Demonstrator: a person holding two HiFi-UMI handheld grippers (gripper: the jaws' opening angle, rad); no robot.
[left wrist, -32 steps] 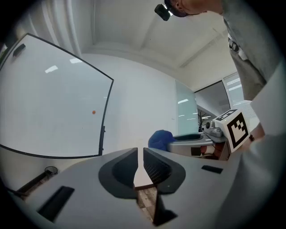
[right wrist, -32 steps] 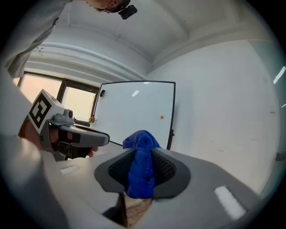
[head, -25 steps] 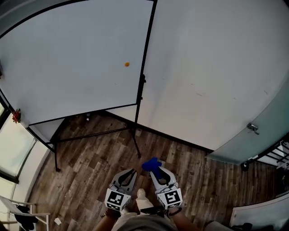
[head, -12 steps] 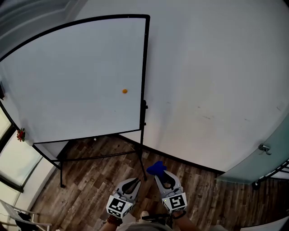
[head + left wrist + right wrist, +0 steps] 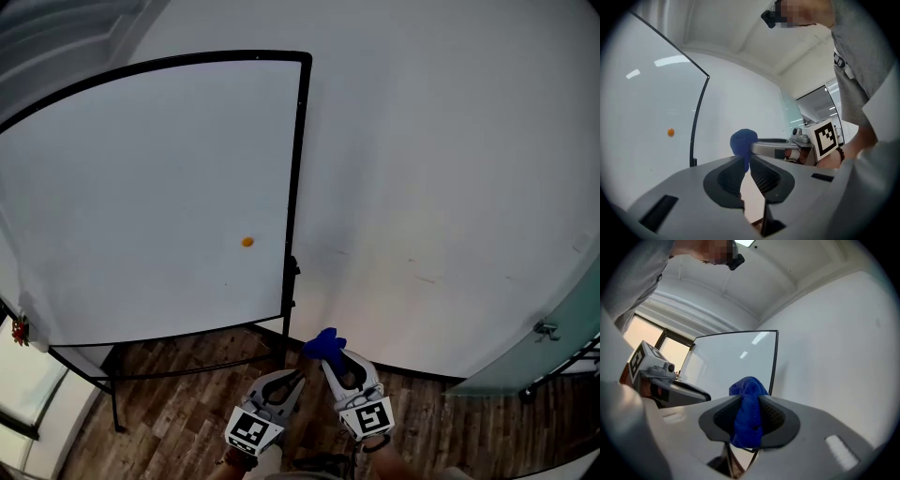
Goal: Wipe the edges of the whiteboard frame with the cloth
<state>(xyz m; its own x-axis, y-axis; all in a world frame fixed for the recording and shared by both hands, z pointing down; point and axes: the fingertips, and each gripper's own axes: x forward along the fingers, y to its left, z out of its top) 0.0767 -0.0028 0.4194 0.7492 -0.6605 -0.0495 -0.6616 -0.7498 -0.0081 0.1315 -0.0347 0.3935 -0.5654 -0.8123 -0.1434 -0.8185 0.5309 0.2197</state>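
1. The cloth point(image 5: 749, 416) is a deep blue, nubbly bundle. It is bunched into a thick wad that bulges above the jaw tips and hangs a little below them.
2. My right gripper point(image 5: 330, 356) is clamped on that wad, with both ribbed pads pressing into the blue fabric. In the head view it sits at lower centre of the frame, just beneath the bottom right corner of the whiteboard point(image 5: 141, 206). I can't tell whether the cloth is touching the board.
3. My left gripper point(image 5: 294, 379) sits just beside it, lower and to the left. Its jaws are drawn together with only a thin slit between the pads, and nothing is caught in them. In the left gripper view the blue wad shows just beyond its tips.
4. The whiteboard fills the left half of the head view. It is a clean white panel in a thin black frame point(image 5: 298, 187), with the frame's right edge running down the centre of the picture.
5. A small orange dot point(image 5: 247, 242) sits on the board near its lower right.
6. The board rests on a black stand point(image 5: 114, 412), whose legs reach the floor at lower left.
7. The floor point(image 5: 187, 394) is dark wood-look planking along the bottom of the frame.
8. A plain white wall point(image 5: 450, 169) covers the right half, marked by a few faint scuffs.
9. A frosted glass door with a metal handle point(image 5: 545, 329) shows at the lower right edge.
10. A window point(image 5: 21, 398) lies at the lower left edge.
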